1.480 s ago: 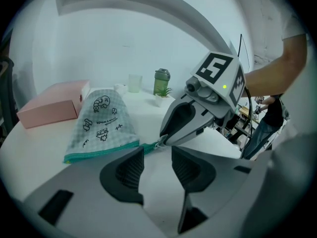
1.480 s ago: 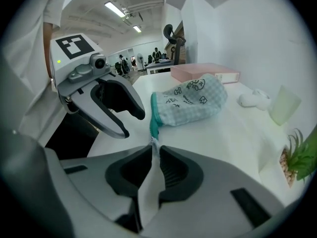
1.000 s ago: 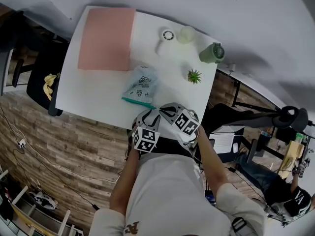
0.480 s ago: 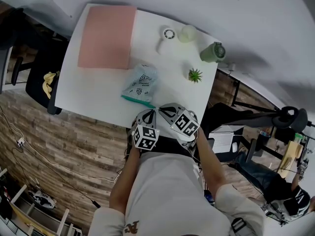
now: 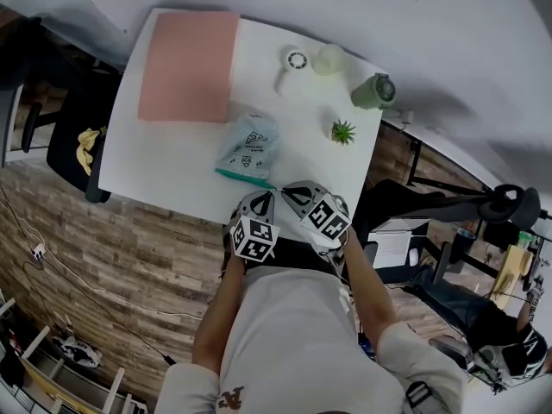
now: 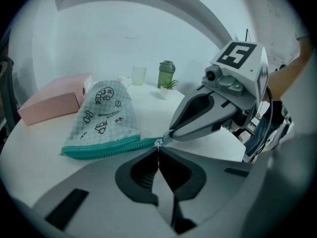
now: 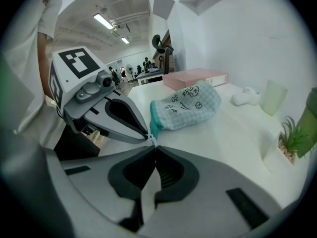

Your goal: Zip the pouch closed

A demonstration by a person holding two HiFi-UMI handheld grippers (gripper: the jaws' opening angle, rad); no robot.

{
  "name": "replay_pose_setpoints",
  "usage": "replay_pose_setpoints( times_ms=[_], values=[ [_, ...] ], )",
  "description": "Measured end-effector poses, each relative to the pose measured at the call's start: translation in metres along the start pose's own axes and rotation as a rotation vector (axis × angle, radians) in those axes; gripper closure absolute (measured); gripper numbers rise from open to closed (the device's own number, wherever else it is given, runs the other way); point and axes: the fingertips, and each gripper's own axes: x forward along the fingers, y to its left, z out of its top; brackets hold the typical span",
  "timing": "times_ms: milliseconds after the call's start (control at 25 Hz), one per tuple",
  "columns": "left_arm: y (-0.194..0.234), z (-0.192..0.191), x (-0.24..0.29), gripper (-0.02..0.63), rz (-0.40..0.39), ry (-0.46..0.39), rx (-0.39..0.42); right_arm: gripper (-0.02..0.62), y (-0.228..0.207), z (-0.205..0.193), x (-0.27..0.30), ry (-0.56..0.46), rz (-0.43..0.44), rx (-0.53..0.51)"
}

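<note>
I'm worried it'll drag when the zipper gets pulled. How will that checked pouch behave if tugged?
Probably floppy: the pouch is soft fabric, slumped low on the table. Likely light, so it may slide on that smooth white top unless the end of its zipper is held. Its flat shape shouldn't roll.

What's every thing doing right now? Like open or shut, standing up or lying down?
pouch: lying flat; zipped or not, can't tell.
left gripper: jaws together at the end of the teal zipper.
right gripper: jaws together at that same end.
pink box: closed, lying flat.
green bottle: upright, lid on.
cup: upright.
plant: upright in its pot.
</note>
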Motion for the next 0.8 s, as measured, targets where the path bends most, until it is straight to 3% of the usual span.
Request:
replay_pose_setpoints(
  times_ms=[480,800],
  values=[
    [0.012,0.005,-0.003,0.607,0.006,0.007,0.039,0.592,-0.006,0.002,-0.005,-0.001,-0.04,0.011],
    [0.023,0.003,-0.007,0.607,0.026,0.01,0.019,0.592,-0.01,0.0,-0.007,0.003,-0.06,0.023]
  ],
)
